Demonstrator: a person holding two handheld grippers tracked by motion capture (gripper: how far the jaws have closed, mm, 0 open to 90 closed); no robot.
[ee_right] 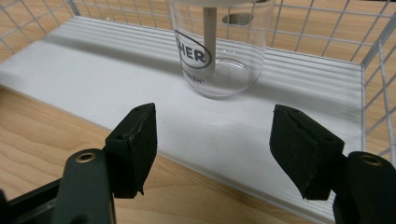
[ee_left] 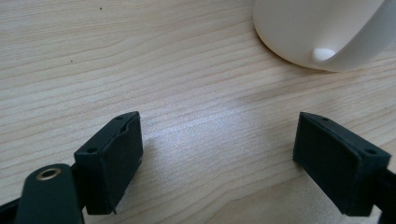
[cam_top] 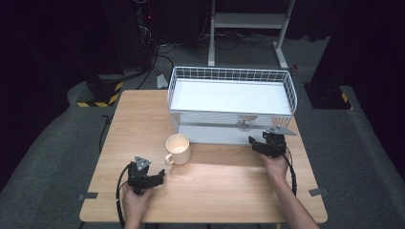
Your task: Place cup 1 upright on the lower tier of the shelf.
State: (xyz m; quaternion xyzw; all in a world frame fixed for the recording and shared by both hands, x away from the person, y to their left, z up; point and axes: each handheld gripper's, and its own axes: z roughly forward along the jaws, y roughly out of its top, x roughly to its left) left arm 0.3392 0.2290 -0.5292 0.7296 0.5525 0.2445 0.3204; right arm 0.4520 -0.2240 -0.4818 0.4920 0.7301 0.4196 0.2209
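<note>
The glass [ee_right: 219, 46] stands upright on the lower shelf of the wire rack [cam_top: 231, 95], straight ahead of the empty, open right gripper [ee_right: 212, 149]. The open left gripper [ee_left: 219, 158] rests beside the mug [cam_top: 177, 149], outside the rack.

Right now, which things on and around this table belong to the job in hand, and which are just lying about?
Job in hand:
- clear glass standing on the lower shelf of the white wire rack
- right hand-held gripper, jaws open before the glass
- cream mug
- left hand-held gripper, open near the mug

Lying about:
- white frame stand behind the table
- yellow-black striped block on the floor
</note>
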